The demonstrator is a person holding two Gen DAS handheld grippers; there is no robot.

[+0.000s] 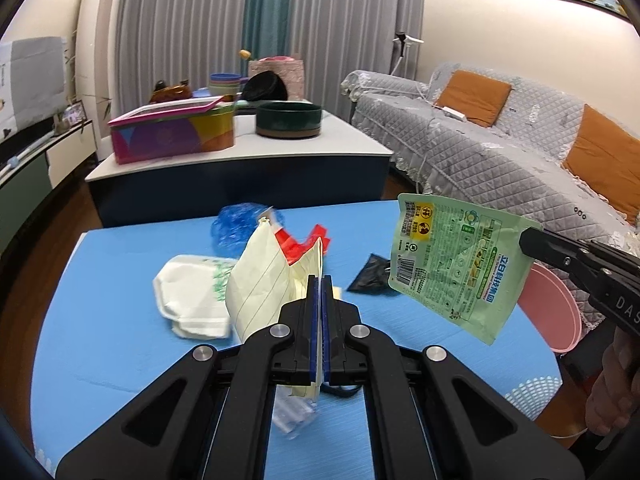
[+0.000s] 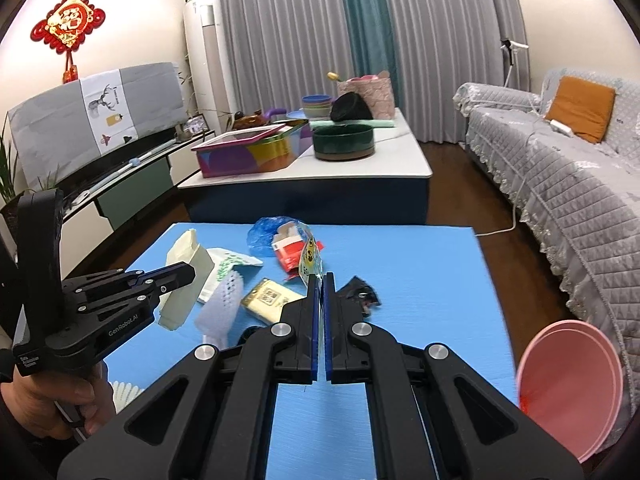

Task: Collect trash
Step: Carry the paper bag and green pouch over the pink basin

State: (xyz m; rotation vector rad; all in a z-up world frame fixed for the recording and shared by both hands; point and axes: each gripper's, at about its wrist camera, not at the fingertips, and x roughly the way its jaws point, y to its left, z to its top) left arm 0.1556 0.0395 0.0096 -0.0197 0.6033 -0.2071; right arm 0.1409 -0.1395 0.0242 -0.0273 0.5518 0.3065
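A blue table (image 1: 120,344) fills the foreground, with a grey sofa (image 1: 500,152) off at three o'clock and a white coffee table (image 2: 320,168) at twelve. A pink bin (image 2: 568,388) stands just off the blue table's edge at four o'clock.

The left gripper (image 1: 320,280) is clamped on a cream lined paper (image 1: 260,276), lifted clear of the table. At three o'clock from it, the right gripper (image 1: 524,240) pinches a green pouch (image 1: 452,264) by its edge, and the pouch hangs in the air tilted.

Loose trash lies on the table: a white bag (image 1: 192,296) at nine o'clock from the paper, a blue wrap (image 1: 236,224) and a red carton (image 2: 290,254) at twelve, a yellow packet (image 2: 270,298) in the middle, and a black scrap (image 1: 370,280) under the pouch.
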